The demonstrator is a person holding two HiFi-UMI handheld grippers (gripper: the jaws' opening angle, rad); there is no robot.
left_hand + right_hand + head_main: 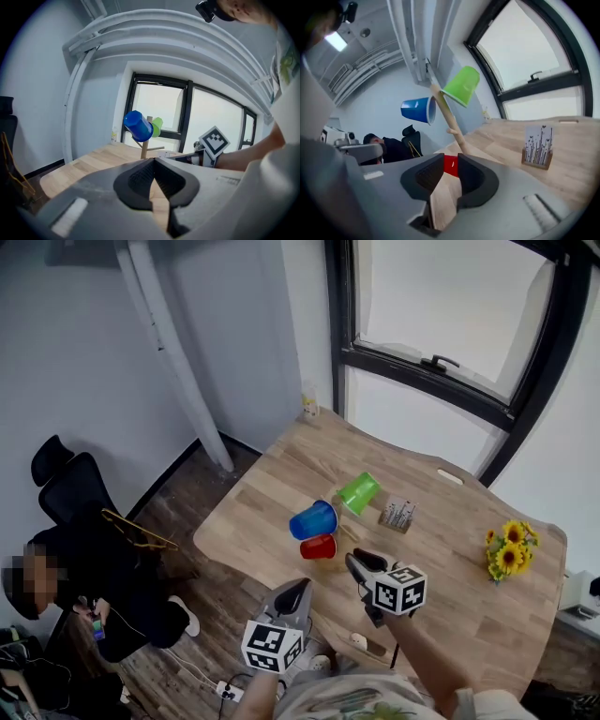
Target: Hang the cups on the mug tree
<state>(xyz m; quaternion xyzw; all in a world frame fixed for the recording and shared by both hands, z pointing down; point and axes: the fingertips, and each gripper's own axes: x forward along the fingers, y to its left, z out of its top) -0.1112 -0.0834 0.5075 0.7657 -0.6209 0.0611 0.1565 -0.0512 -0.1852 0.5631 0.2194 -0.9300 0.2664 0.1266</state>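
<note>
Head view: the mug tree [345,529] stands on the table [281,474]. The blue cup [312,519] and green cup [358,491] hang on it, and the red cup [319,547] sits low beside its trunk.

Left gripper view: my left hand-held gripper [154,160] faces the mug tree, jaws together and empty.

Right gripper view: my right hand-held gripper [450,158] has its jaws apart, with the red cup showing between the tips, ungripped.
</note>
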